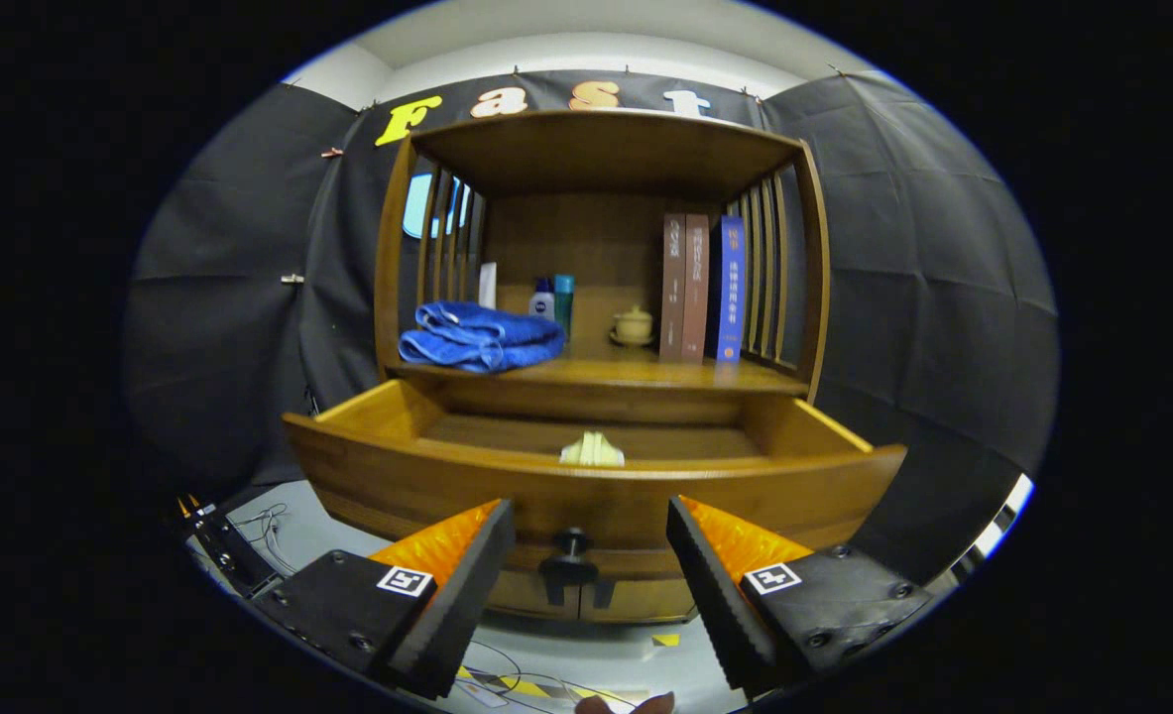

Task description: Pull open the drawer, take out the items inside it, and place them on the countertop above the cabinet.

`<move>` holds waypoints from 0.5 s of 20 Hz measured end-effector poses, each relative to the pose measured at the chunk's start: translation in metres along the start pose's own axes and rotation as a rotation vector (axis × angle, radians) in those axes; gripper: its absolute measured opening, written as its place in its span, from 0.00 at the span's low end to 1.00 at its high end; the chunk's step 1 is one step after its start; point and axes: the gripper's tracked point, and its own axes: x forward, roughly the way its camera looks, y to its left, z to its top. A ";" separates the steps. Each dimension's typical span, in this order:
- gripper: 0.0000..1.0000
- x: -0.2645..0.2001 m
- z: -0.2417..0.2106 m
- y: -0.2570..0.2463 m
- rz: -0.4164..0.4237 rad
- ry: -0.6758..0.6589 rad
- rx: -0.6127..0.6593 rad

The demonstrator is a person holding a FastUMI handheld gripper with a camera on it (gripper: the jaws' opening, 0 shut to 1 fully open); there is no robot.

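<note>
The wooden drawer (447,466) stands pulled out toward me, its front panel just ahead of my fingers. Its dark knob (571,545) sits between my fingertips, untouched. A pale folded item (592,450) pokes above the front panel inside the drawer; the remainder of the inside is hidden behind the panel. My gripper (591,521) is open, fingers spread wide either side of the knob, holding nothing. The countertop (645,375) lies above the drawer, under the cabinet's open shelf space.
On the countertop lie a folded blue towel (480,337), small bottles (553,297), a small lidded pot (633,325) and three upright books (702,288). Slatted sides and a top board enclose it. Cables (249,535) lie on the floor beyond the left finger.
</note>
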 end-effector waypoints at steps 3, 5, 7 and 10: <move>0.98 0.003 0.041 -0.001 0.031 0.017 0.017; 0.98 0.015 0.059 0.004 0.070 0.077 0.048; 0.98 0.042 0.066 -0.009 0.041 0.171 0.019; 0.98 0.084 0.053 -0.007 0.039 0.320 -0.031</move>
